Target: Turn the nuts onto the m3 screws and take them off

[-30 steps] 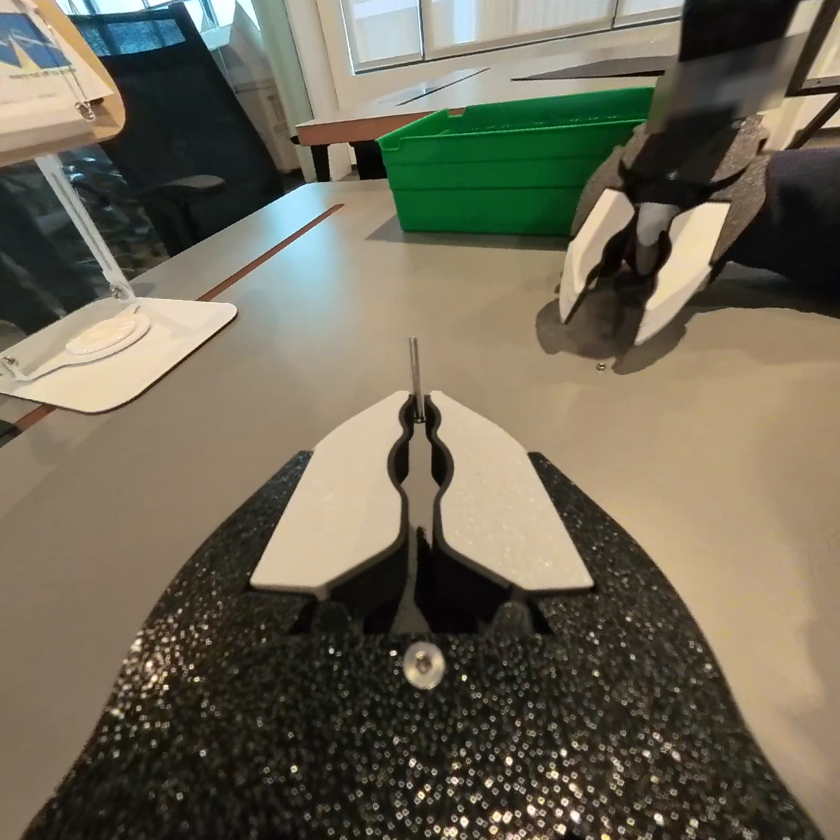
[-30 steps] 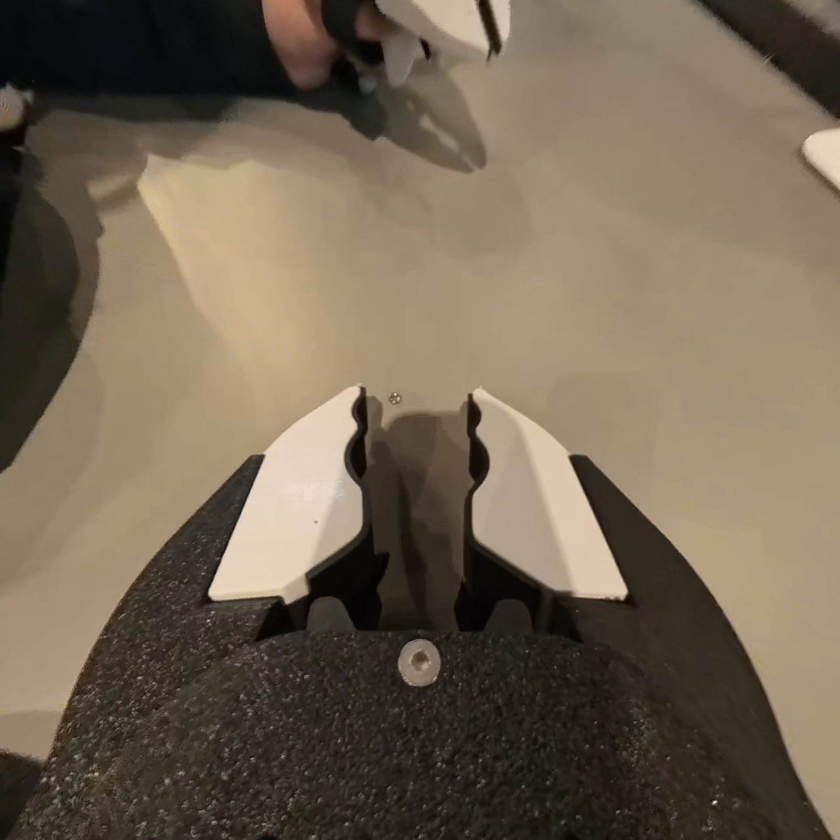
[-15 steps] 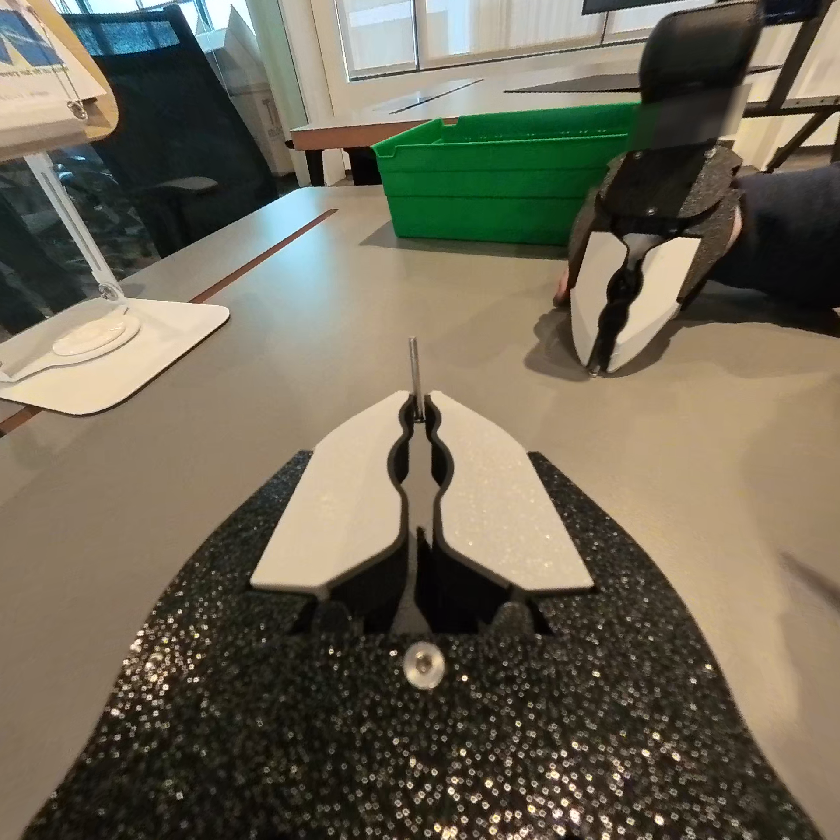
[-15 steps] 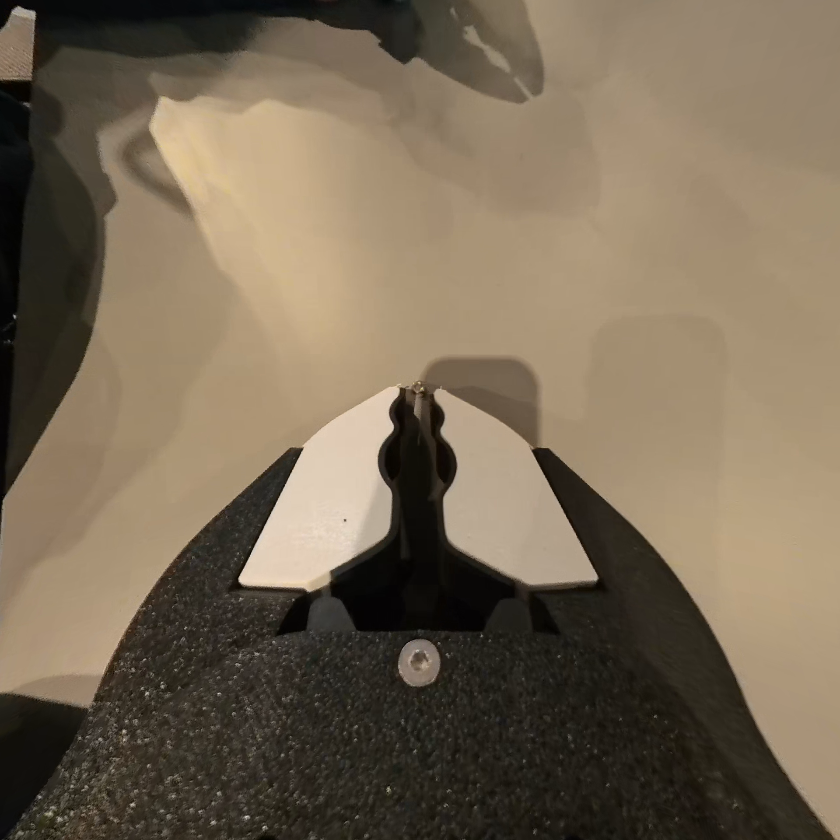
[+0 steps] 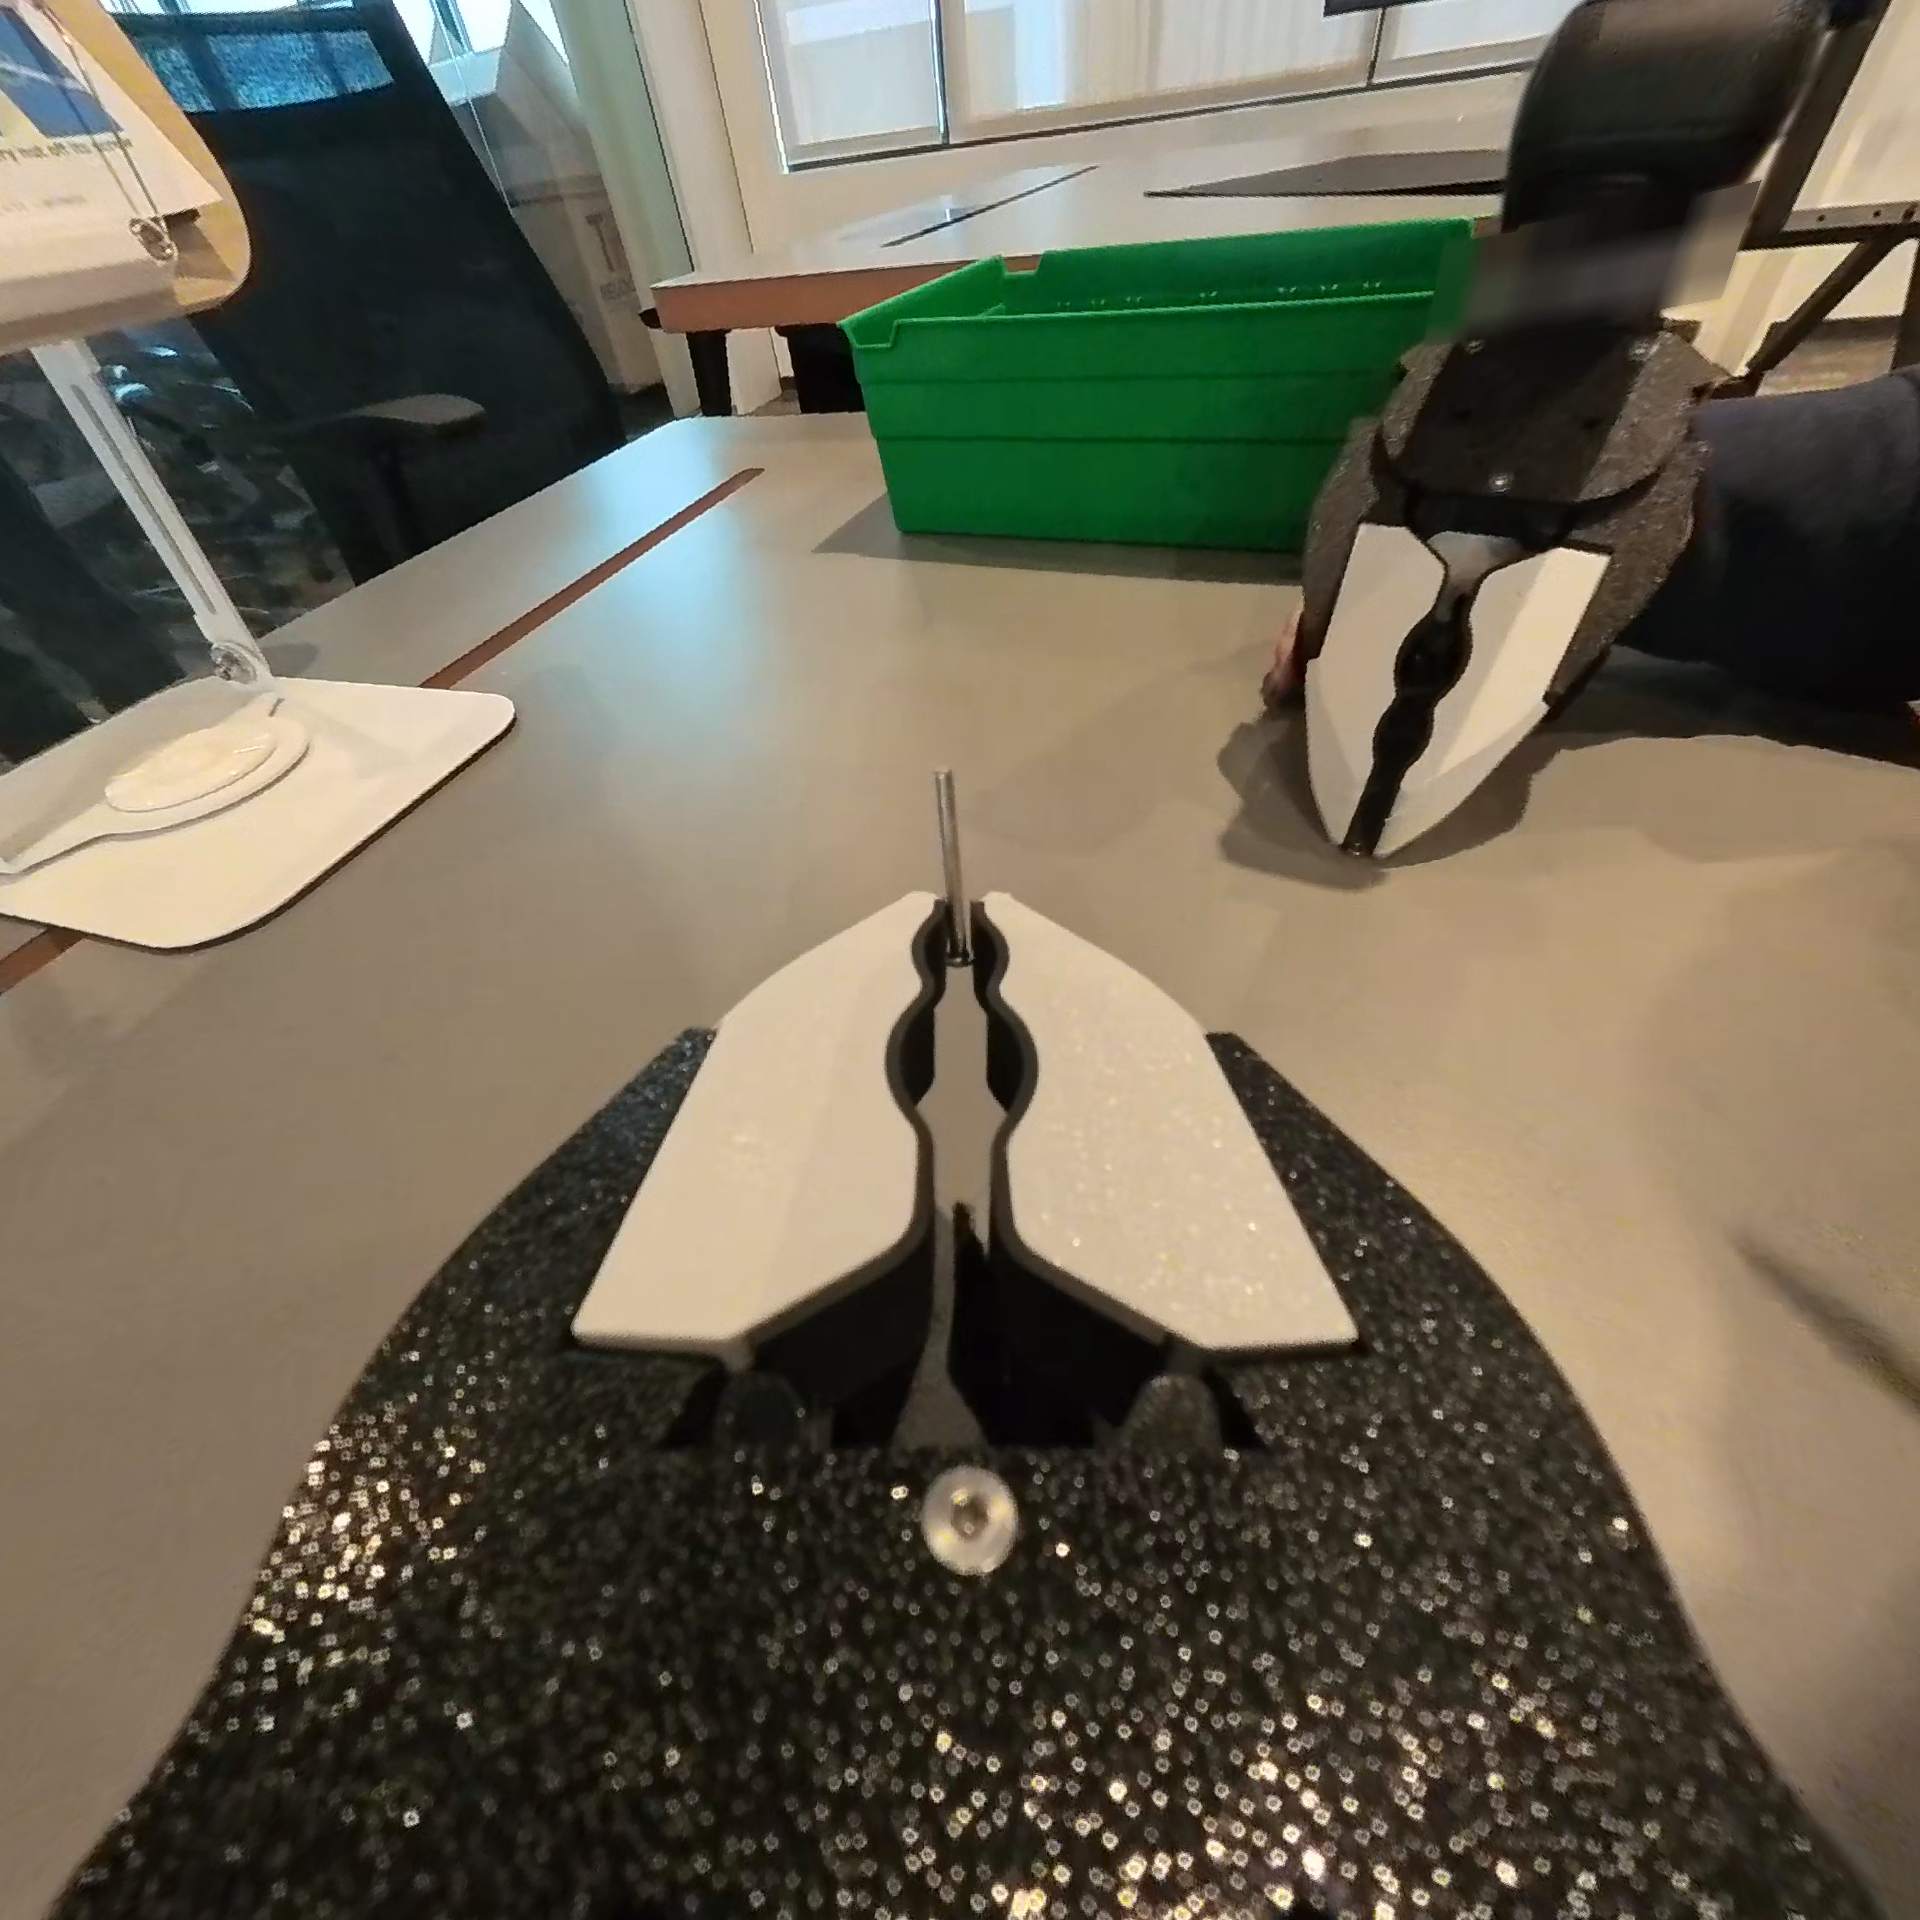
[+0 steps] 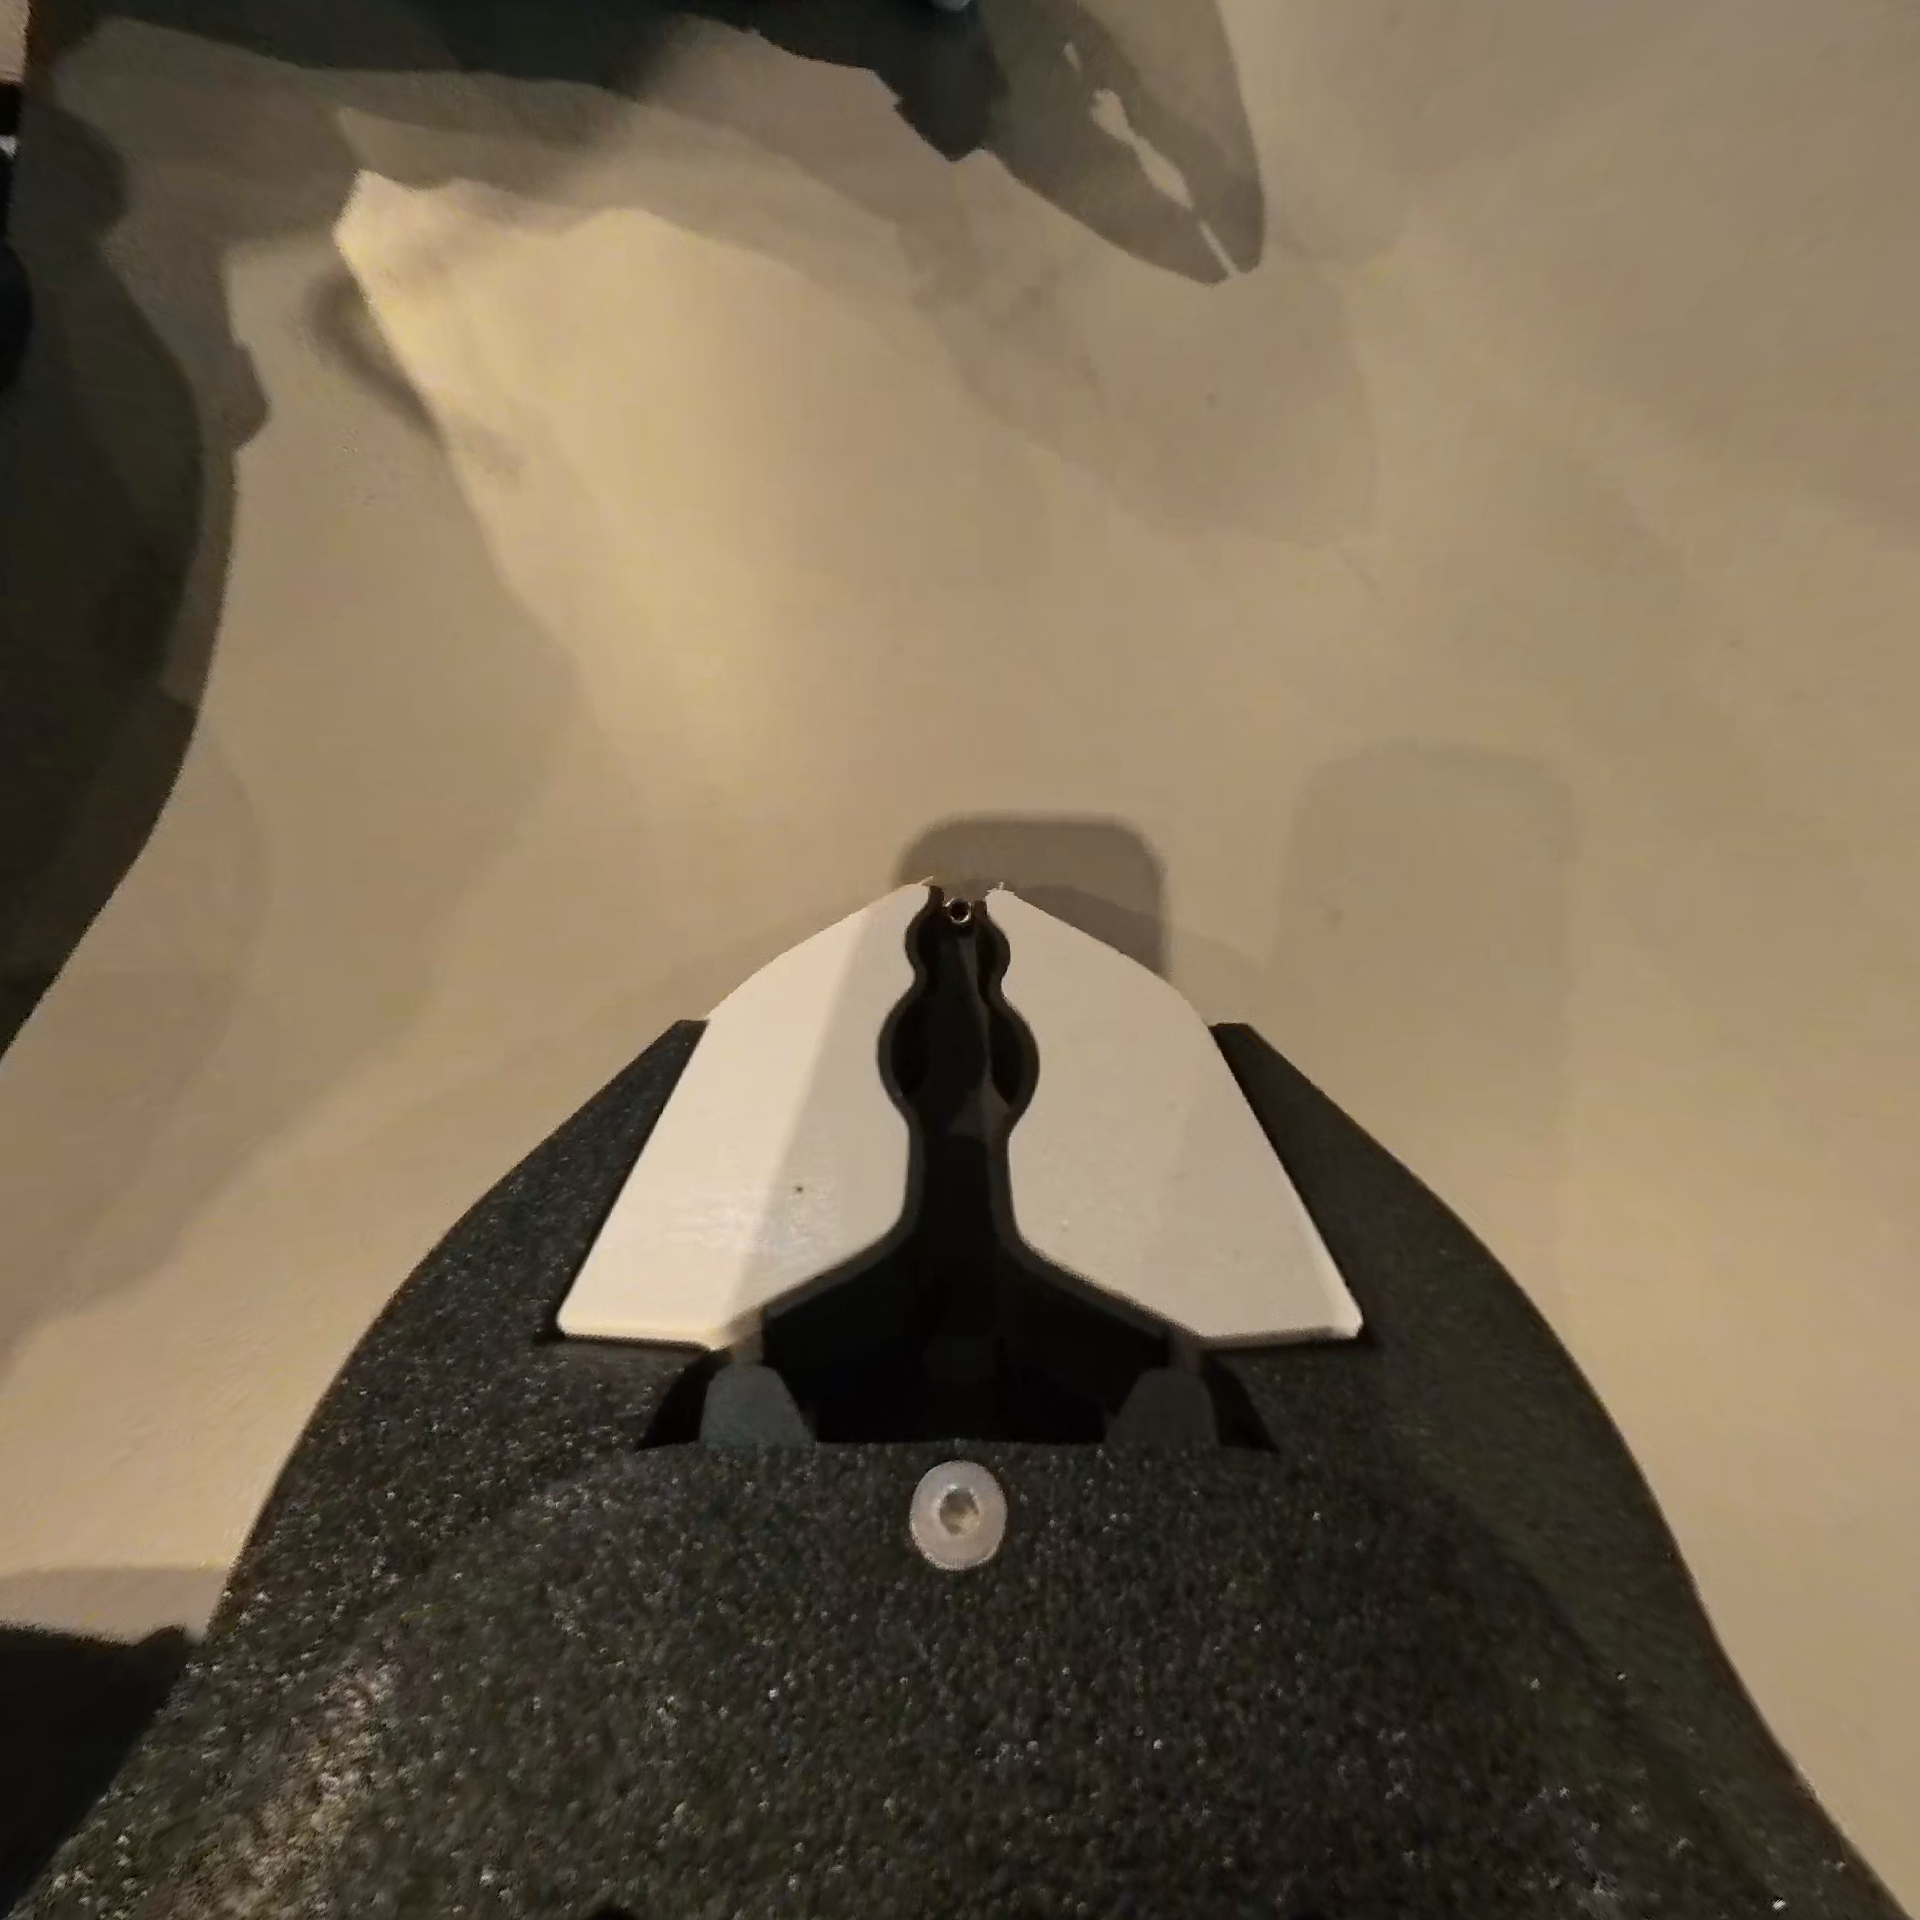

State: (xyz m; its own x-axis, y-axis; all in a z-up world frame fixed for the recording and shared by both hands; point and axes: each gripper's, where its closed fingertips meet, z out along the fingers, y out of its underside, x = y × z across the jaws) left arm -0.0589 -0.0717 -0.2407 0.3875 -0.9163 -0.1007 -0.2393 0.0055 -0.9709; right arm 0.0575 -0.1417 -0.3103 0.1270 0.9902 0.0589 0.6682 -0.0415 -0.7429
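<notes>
I work on a gray table (image 5: 644,665). At the upper left a white stand (image 5: 239,758) is cut off, with a black chair (image 5: 343,312) behind. In the middle, my left gripper (image 5: 961,914) pinches a thin metal screw (image 5: 948,862) pointing up. A green bin (image 5: 1132,416) sits at the top. At the right, my right gripper (image 5: 1366,847) touches the table, pinching a tiny nut (image 6: 958,912) that is hard to see.

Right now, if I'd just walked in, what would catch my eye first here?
Probably the thin metal screw sticking up from the closed tips of the near, left tool, over the grey table. Next, the right tool across the table, tips down at the surface and pinched on a tiny nut. Behind it all sits a bright green bin.
</notes>
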